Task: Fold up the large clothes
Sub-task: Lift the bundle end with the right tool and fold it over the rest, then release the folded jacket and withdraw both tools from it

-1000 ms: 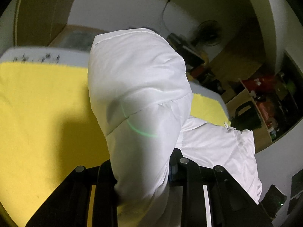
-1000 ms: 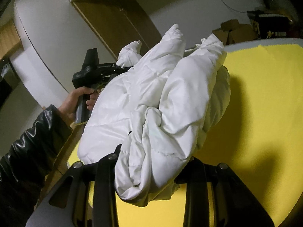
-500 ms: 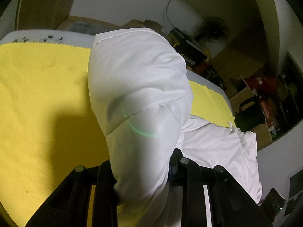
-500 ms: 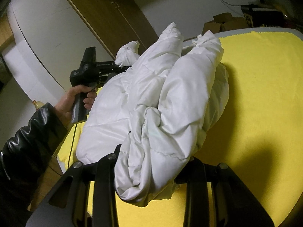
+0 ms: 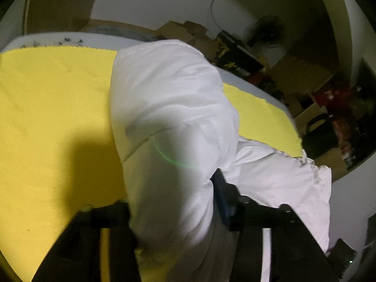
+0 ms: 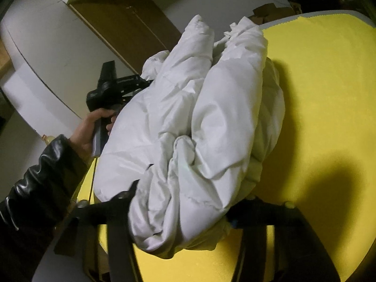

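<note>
A white puffy jacket (image 5: 169, 122) hangs bunched between both grippers above a yellow cloth (image 5: 51, 108) on the table. My left gripper (image 5: 174, 199) is shut on a thick fold of it; the fabric hides the fingertips. In the right wrist view the jacket (image 6: 211, 122) bulges in heavy folds, and my right gripper (image 6: 181, 202) is shut on its lower bunch. The left gripper's body (image 6: 112, 87) shows there at the left, held by a hand in a black leather sleeve.
The yellow cloth (image 6: 329, 98) covers most of a grey table (image 5: 47, 41). Behind it are cardboard boxes (image 5: 185, 33), a fan (image 5: 268, 33) and cluttered shelves (image 5: 340, 117). A brown wardrobe (image 6: 131, 23) stands against the white wall.
Both grippers have moved forward and lower over the yellow cloth with the jacket still held. More of the cloth shows around the jacket, and its shadow on the cloth has grown.
</note>
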